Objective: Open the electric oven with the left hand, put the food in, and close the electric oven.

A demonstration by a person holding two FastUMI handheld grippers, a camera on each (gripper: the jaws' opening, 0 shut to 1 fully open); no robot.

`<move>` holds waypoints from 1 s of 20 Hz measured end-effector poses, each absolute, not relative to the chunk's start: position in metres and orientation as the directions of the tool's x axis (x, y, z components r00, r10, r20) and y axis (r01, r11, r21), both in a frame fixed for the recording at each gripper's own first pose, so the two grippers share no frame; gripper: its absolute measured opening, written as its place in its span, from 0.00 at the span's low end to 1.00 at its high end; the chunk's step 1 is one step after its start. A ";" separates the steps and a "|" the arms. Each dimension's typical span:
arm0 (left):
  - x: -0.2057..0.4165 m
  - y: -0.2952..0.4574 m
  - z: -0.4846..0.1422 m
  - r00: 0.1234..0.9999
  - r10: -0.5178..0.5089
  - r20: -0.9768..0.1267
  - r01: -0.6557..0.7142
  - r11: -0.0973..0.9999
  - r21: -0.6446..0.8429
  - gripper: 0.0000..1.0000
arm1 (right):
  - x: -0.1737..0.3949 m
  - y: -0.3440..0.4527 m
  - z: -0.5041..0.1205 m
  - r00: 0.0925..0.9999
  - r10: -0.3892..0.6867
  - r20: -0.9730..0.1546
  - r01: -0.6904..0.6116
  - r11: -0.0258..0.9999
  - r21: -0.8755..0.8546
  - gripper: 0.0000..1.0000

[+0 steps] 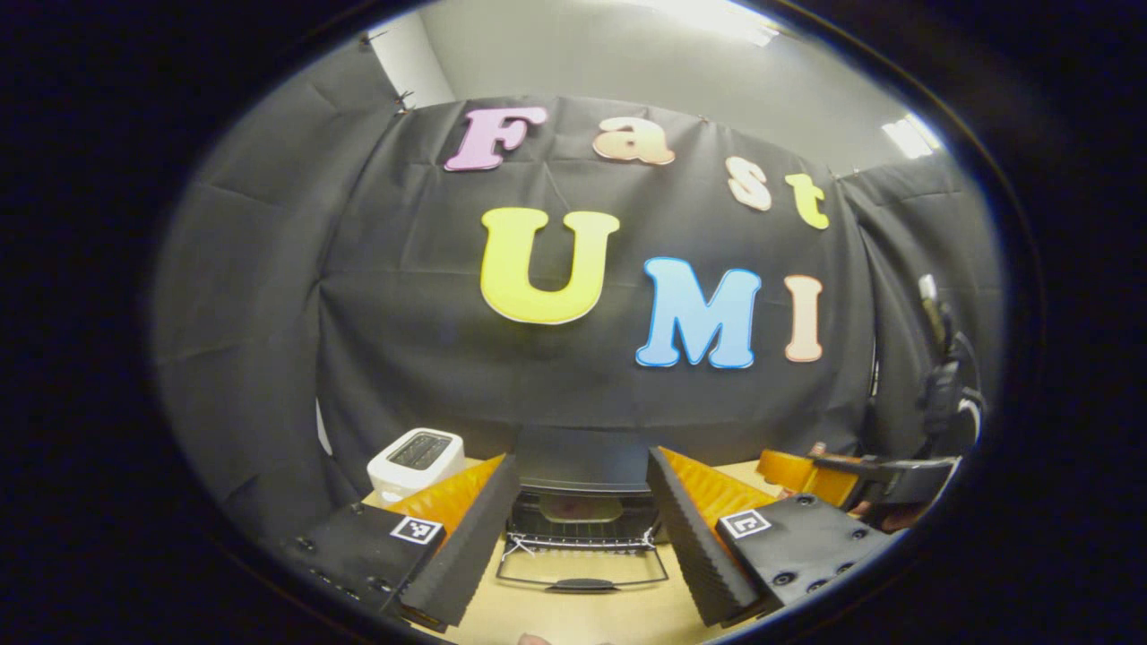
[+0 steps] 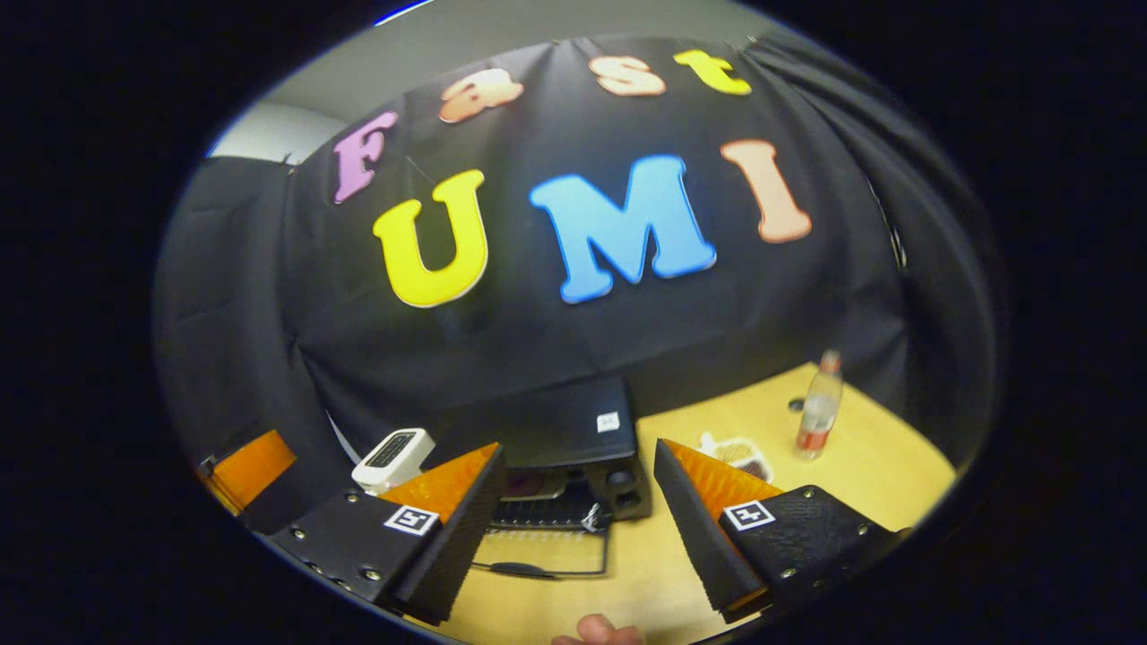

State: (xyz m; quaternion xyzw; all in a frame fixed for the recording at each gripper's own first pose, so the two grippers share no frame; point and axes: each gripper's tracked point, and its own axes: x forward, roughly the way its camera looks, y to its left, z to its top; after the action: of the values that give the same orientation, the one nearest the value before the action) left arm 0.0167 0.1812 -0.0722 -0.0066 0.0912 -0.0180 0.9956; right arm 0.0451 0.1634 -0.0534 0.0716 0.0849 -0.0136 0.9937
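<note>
We have the electric oven (image 1: 578, 488) door (image 1: 582, 566) down; both hand-held grippers (image 1: 582, 537) (image 2: 578, 528) gape empty, so fetching the food (image 2: 739, 452) comes next.

We see a pale wooden tabletop (image 2: 851, 475). On it stands the black electric oven (image 2: 556, 439), its glass door (image 2: 547, 551) folded down flat onto the wood. A white toaster (image 2: 392, 459) sits just beside the oven; on the other side lie a small food tray (image 2: 739, 452) and an upright plastic bottle (image 2: 818, 408).
</note>
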 end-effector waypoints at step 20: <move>0.028 0.128 -0.275 0.659 -0.067 -0.749 0.121 0.992 0.018 1.00 | 0.007 0.075 0.002 0.992 -0.122 -0.033 0.123 0.992 0.027 1.00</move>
State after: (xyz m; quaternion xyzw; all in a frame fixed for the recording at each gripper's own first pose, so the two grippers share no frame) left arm 0.0285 0.1284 -0.2750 0.0330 0.4097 -0.0518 0.9101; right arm 0.0068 0.0749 0.0024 0.0143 0.0155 -0.0615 0.9979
